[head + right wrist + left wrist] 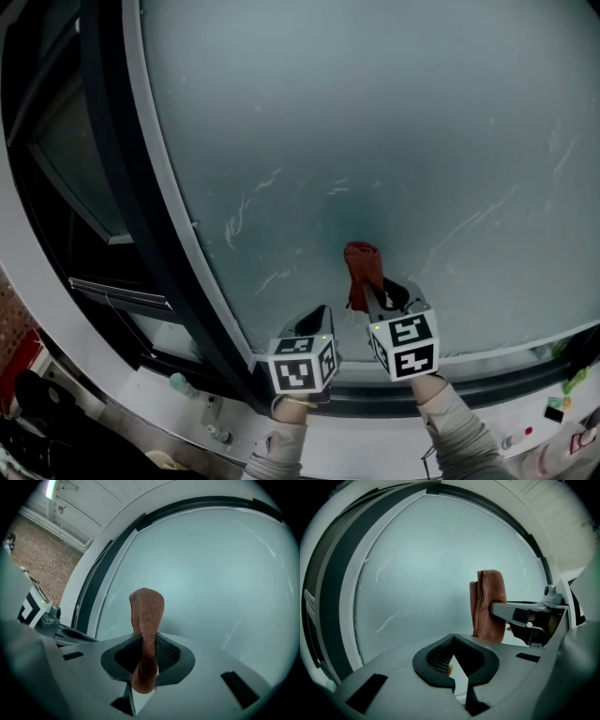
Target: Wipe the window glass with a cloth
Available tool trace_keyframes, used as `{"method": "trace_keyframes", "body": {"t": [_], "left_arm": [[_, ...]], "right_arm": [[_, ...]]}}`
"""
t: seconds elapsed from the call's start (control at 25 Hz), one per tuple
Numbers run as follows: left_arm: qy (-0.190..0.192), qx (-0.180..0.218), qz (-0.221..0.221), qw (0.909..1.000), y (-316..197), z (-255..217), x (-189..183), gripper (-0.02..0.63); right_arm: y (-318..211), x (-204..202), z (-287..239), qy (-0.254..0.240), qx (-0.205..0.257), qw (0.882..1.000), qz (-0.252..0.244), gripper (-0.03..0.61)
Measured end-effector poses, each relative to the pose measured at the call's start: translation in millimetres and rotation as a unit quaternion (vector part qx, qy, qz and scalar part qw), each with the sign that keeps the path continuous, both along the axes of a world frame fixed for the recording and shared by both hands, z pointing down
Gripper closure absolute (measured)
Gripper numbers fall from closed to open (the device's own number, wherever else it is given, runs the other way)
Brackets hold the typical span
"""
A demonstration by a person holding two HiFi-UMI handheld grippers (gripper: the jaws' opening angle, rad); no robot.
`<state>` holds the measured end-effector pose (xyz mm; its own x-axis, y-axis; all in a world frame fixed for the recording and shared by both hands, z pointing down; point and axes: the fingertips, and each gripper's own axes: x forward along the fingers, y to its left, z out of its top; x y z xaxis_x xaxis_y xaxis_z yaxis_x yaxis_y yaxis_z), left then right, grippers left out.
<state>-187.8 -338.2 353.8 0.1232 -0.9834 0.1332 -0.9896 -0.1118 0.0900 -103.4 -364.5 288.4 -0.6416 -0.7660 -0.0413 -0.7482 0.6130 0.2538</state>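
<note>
The frosted window glass (375, 122) fills most of the head view and carries faint pale smears. A folded red-brown cloth (362, 272) stands up against the lower part of the pane, with my right gripper (377, 292) shut on its lower end. In the right gripper view the cloth (147, 620) rises out of the pinching jaws of that gripper (145, 660). My left gripper (317, 321) hovers just left of it, a little short of the glass, jaws closed and empty (459, 670). From the left gripper view the cloth (490, 604) shows at the right.
A dark curved window frame (122, 216) borders the glass on the left and bottom. Below it runs a pale sill (356, 441) with small bottles (183, 382) on the left and bits of clutter (562, 403) at the right. A brick wall (37, 555) shows beyond the frame.
</note>
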Motion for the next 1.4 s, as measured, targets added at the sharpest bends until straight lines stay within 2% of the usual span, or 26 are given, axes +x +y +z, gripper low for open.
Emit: {"method": "trace_keyframes", "body": {"t": [0.32,0.44,0.6,0.92,1.2,1.4], "left_arm": [[0.004,-0.008,-0.045,0.9989,11,13,-48,0.609],[0.004,-0.008,-0.045,0.9989,8,14,-51,0.610],[0.004,-0.008,-0.035,0.9994,1,14,-43,0.609],[0.011,-0.006,0.019,0.9997,-22,17,3,0.611],[0.007,-0.012,0.075,0.9971,-39,22,62,0.609],[0.006,-0.016,0.111,0.9937,-48,26,104,0.609]], "right_arm": [[-3,-61,23,0.022,-0.010,0.999,-0.039,0.526],[-9,-71,30,0.028,-0.018,0.999,-0.041,0.526],[-18,-65,36,0.030,-0.025,0.999,-0.027,0.526],[-40,-10,40,0.027,-0.032,0.999,0.025,0.526],[-52,64,49,0.027,-0.039,0.995,0.087,0.526],[-60,127,58,0.024,-0.048,0.988,0.144,0.526]]}}
